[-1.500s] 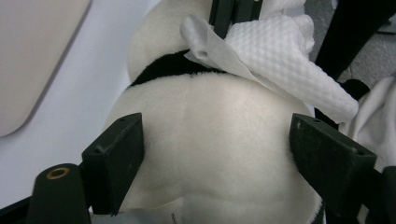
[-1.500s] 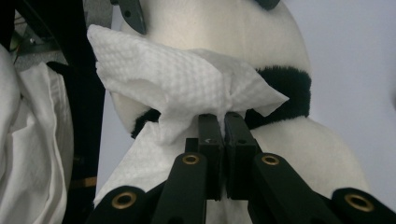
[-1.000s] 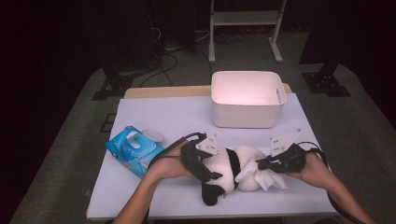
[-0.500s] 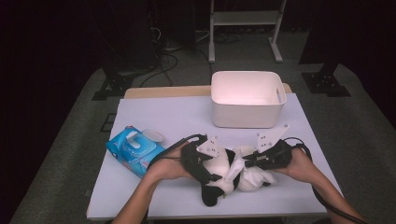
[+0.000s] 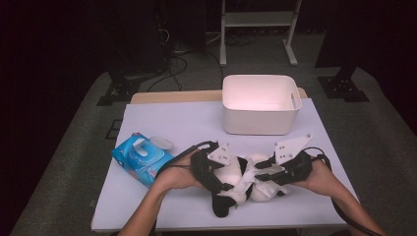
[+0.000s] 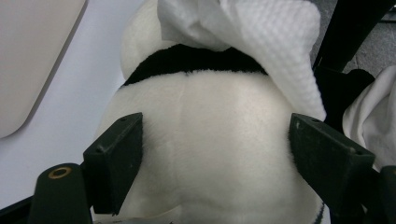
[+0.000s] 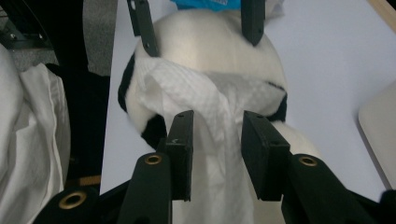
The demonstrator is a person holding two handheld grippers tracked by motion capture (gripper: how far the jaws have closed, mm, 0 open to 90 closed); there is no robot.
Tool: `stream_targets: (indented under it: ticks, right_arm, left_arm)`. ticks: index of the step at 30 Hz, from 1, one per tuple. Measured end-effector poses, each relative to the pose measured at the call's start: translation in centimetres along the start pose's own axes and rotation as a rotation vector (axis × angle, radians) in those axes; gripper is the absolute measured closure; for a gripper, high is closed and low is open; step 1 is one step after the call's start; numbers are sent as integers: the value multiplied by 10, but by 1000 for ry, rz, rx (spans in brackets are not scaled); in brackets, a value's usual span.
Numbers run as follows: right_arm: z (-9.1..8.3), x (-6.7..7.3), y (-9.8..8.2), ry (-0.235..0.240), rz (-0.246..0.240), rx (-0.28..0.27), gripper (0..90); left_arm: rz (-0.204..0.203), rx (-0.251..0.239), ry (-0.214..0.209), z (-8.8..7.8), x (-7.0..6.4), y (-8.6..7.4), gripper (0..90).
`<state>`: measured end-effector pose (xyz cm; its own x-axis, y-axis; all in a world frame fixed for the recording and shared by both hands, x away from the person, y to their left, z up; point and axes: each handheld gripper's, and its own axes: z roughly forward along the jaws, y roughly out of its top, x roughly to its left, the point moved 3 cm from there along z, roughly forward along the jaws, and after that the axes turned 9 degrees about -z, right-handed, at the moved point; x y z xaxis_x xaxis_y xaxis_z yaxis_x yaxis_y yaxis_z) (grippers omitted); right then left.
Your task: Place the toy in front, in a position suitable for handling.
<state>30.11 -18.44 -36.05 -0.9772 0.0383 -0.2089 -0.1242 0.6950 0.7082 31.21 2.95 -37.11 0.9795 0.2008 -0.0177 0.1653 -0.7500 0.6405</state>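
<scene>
Right gripper shifted left over the plush panda, jaws just opening around the white wipe

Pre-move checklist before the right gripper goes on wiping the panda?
1. Left gripper clamped on the plush panda: ok, pads press its white body.
2. Right gripper gripping the wipe: not ok, jaws have just been opening; the wipe lies loose between them.
3. Wipe on the panda: ok, draped over it.
4. Panda on the table: ok.
5. Wipe pack clear of both hands: ok, to the left.
6. Bin free: ok, looks empty.
</scene>
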Motion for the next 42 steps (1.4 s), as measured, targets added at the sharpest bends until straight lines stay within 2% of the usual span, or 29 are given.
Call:
stream_targets:
  ticks: [2,4,6,8,10,12,16,19,21,23,27,31,37,40,42]
  right_arm:
    - [7,0,4,3,-10,-9,635]
    - [18,0,8,6,-20,8,651]
    - [29,0,9,13,-35,29,700]
    - [34,1,9,26,-31,34,766]
    - [31,1,8,19,-48,44,828]
    - [24,-1,4,11,-47,62,837]
    - [5,-5,-15,-8,8,69,838]
    - [-11,-7,-35,-32,71,67,838]
    - [-14,-6,-45,-36,95,68,838]
    - [-16,-5,-52,-40,118,70,838]
    - [-18,-2,-59,-34,141,43,838]
    - [-15,-3,-52,-20,127,19,838]
    - [5,-12,-23,6,67,12,837]
    - [13,-20,-14,14,55,12,838]
    - [12,-25,-14,9,63,13,836]
  left_arm:
    - [-1,-2,0,0,0,0,190]
    - [3,-1,1,0,-1,0,189]
    - [7,4,2,0,-2,-1,189]
    - [14,9,5,0,-4,-2,190]
    - [15,7,6,0,-4,-3,190]
    - [12,0,3,0,-4,-4,192]
    - [4,-10,3,-1,-3,-5,192]
    - [-2,-14,9,-3,0,-2,191]
    - [-20,-26,16,-5,3,1,183]
    - [-33,-20,28,-9,5,3,166]
    - [-39,4,24,-6,6,3,163]
    - [-15,19,1,1,3,2,170]
    - [27,50,10,2,-2,3,176]
    - [24,44,10,1,-2,1,177]
    - [17,33,7,1,0,0,177]
